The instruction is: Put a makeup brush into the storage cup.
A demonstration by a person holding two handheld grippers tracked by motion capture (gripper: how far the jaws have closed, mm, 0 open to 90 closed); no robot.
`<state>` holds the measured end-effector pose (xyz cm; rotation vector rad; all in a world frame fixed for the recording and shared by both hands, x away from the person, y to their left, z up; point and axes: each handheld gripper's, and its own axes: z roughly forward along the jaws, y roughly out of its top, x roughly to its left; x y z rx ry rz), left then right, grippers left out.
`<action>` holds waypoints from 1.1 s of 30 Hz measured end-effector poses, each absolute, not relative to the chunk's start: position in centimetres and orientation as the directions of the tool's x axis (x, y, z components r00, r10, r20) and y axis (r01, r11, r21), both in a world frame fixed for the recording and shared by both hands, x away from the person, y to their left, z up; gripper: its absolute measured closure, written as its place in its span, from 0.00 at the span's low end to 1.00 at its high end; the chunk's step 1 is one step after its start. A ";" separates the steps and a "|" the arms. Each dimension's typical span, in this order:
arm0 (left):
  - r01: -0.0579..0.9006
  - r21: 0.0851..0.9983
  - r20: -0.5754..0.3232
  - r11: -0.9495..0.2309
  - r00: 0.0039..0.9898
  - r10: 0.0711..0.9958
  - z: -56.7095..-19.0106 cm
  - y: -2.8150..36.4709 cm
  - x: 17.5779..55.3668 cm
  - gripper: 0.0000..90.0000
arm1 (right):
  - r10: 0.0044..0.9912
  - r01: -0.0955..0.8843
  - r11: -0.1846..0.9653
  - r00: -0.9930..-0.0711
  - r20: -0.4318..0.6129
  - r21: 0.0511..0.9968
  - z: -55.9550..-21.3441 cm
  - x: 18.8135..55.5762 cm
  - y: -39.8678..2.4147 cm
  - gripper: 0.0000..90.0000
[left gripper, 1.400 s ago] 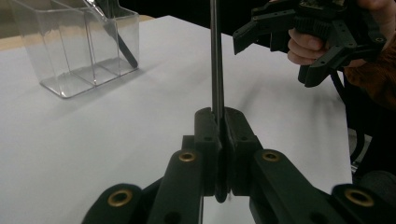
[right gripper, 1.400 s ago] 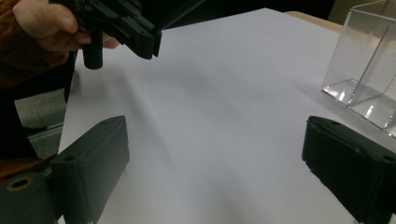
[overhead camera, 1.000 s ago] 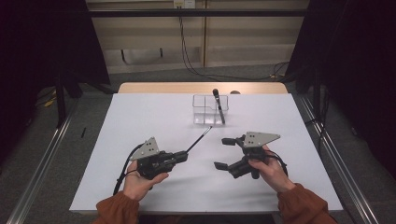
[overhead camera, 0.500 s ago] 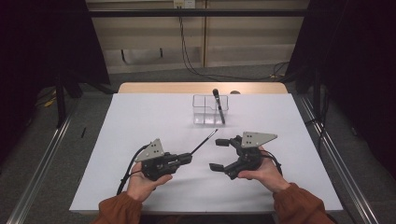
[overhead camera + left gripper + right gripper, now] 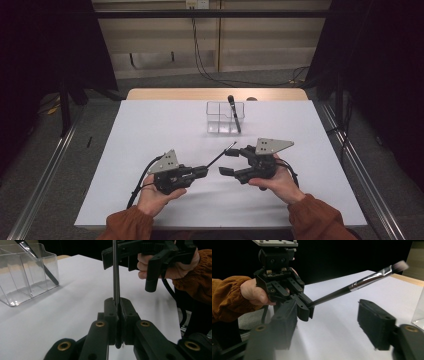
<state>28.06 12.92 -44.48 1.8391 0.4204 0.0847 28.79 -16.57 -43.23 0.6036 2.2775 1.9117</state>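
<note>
My left gripper (image 5: 202, 171) is shut on the black handle of a thin brush (image 5: 220, 156), whose silver ferrule and pale bristles point up and right toward my right gripper (image 5: 227, 161). In the left gripper view the handle (image 5: 115, 270) rises straight from the closed jaws (image 5: 118, 307) to the right gripper (image 5: 120, 255) ahead. In the right gripper view the brush (image 5: 352, 287) slants above and between the two pads (image 5: 377, 325), which do not touch it. The right gripper's jaws have just been closing, and the right gripper (image 5: 330, 327) stands open. The left gripper (image 5: 304, 308) faces it.
A clear plastic organiser (image 5: 220, 120) stands at the back centre of the white table (image 5: 150, 125), with another dark brush (image 5: 234, 112) leaning in it. It appears at the left in the left gripper view (image 5: 25, 277). Metal rails run along both table sides.
The right gripper's jaws have drawn closer together around the brush's tip end. The left gripper has stayed shut on the handle, and both hands have barely shifted.
</note>
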 end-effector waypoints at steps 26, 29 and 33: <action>0.228 0.921 -0.128 -0.315 0.943 0.306 -45.5 12.1 27.9 0.95 | 0.354 0.274 0.104 -0.909 0.222 0.956 -43.7 29.2 -16.5 0.81; 0.226 0.917 -0.124 -0.329 0.945 0.302 -45.6 12.1 27.9 0.95 | 0.346 0.280 0.095 -0.909 0.233 0.955 -43.7 29.2 -16.5 0.83; 0.229 0.916 -0.127 -0.331 0.945 0.301 -45.7 12.0 27.9 0.95 | 0.332 0.292 0.076 -0.909 0.252 0.953 -43.8 29.3 -16.5 0.86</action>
